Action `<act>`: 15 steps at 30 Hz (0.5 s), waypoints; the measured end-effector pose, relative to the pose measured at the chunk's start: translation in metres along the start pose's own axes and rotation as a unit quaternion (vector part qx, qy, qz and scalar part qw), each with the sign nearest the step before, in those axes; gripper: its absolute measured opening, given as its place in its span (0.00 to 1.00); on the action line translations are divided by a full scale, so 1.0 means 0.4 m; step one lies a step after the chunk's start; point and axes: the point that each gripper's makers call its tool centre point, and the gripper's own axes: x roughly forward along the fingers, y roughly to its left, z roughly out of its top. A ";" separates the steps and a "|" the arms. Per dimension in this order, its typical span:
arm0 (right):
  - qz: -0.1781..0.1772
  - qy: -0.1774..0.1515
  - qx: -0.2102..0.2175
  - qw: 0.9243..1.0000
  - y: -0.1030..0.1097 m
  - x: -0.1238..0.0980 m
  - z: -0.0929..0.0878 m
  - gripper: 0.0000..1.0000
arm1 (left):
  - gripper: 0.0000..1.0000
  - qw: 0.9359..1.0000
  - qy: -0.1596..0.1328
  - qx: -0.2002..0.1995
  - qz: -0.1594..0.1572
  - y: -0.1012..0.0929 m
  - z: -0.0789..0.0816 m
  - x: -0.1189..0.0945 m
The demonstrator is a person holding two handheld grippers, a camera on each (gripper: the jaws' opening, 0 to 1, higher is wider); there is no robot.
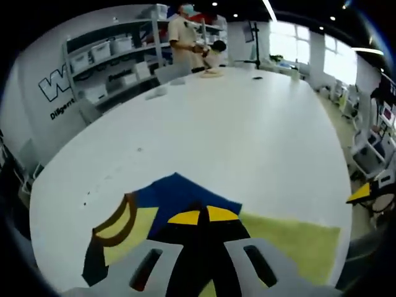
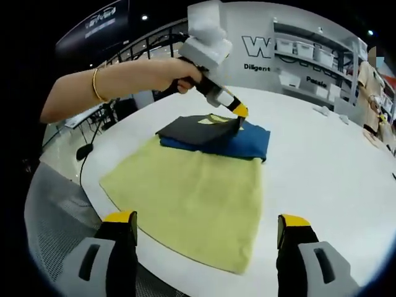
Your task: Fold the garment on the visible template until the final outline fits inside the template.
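A garment lies folded at the far end of the yellow-green template (image 2: 192, 192), its dark grey layer (image 2: 192, 130) over a blue layer (image 2: 250, 143). My left gripper (image 2: 238, 112), held by a hand, is shut on the dark layer's edge and lifts it slightly. In the left gripper view its yellow tips (image 1: 203, 215) meet over black cloth, with the blue part (image 1: 179, 195) and a brown-trimmed opening (image 1: 117, 224) beyond, and the template (image 1: 297, 241) to the right. My right gripper (image 2: 207, 219) hangs open over the template's near edge, holding nothing.
The big white table (image 1: 247, 130) stretches far ahead. Shelves with white bins (image 1: 105, 52) line the wall, and a person (image 1: 182, 37) stands at the far end. A grey mesh chair (image 2: 55, 229) sits below the table edge near my right gripper.
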 end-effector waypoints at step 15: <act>0.011 -0.013 0.010 1.000 -0.004 0.029 0.042 0.93 | 0.45 1.000 -0.019 -0.005 0.007 0.021 0.006 -0.026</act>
